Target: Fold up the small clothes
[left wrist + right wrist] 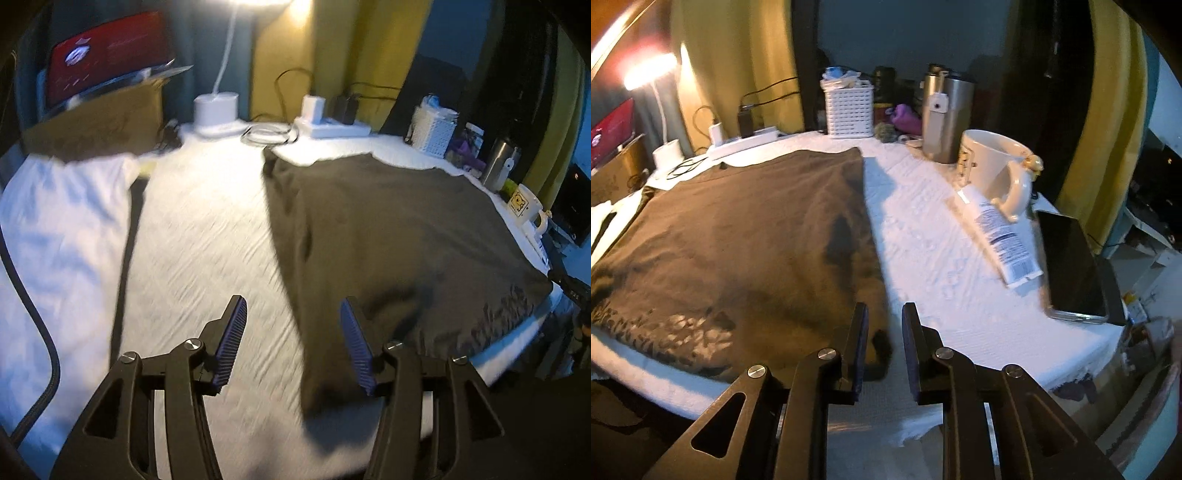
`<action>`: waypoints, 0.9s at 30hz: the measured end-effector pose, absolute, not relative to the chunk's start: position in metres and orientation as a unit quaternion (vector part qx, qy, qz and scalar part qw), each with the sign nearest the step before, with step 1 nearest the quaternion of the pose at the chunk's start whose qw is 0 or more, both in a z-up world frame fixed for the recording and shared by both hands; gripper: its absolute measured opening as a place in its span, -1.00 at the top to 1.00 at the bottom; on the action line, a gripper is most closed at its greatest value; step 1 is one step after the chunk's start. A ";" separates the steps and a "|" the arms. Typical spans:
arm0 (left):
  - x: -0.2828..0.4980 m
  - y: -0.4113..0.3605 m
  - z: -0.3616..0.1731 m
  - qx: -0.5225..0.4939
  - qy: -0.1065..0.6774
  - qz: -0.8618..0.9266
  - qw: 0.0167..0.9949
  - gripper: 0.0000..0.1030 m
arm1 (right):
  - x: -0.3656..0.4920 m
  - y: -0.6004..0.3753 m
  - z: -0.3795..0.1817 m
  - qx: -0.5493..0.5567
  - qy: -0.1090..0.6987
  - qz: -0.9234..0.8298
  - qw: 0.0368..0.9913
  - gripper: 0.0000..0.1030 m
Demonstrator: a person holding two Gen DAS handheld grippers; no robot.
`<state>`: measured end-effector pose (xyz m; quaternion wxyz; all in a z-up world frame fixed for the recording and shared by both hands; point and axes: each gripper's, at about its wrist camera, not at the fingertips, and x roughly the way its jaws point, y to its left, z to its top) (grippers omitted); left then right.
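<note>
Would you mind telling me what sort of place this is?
Probably a home room, on a cloth-covered table: a lit lamp, a power strip with chargers, and a mug beside the dark T-shirt.

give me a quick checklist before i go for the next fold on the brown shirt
1. Left tool free of cloth: ok, jaws apart with only the white cover between them, the shirt's edge just beside its right finger.
2. Right tool free of cloth: ok, jaws slightly apart, pads not pressing the shirt's near corner.
3. Brown shirt lying flat: ok, spread out with only soft wrinkles.
4. Shirt clear of the clutter: ok, the mug, tube and phone sit apart on bare cover.
5. White garment out of the way: ok, a strip of cover separates it from the shirt.
6. Fold edges aligned: cannot tell, the left view is blurred.
</note>
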<state>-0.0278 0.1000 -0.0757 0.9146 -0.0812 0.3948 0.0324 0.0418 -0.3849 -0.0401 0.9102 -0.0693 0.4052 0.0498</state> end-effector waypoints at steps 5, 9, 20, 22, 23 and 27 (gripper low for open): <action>0.021 0.091 -0.079 -0.047 0.402 0.030 0.914 -0.03 | 0.062 -0.380 -0.040 -0.067 0.405 0.056 0.910 0.62; 0.056 0.093 -0.086 -0.037 0.419 0.030 0.907 -0.03 | 0.082 -0.364 -0.041 -0.062 0.404 0.076 0.909 0.62; 0.128 0.102 -0.107 -0.031 0.460 0.041 0.886 -0.02 | 0.145 -0.325 -0.043 -0.060 0.412 0.131 0.900 0.62; 0.136 0.102 -0.111 -0.031 0.468 0.045 0.882 -0.02 | 0.160 -0.323 -0.044 -0.057 0.415 0.138 0.898 0.62; 0.140 0.102 -0.112 -0.033 0.470 0.046 0.881 -0.02 | 0.167 -0.321 -0.045 -0.056 0.416 0.140 0.897 0.62; 0.152 0.107 -0.115 -0.041 0.477 0.061 0.876 -0.02 | 0.190 -0.317 -0.053 -0.052 0.427 0.155 0.889 0.62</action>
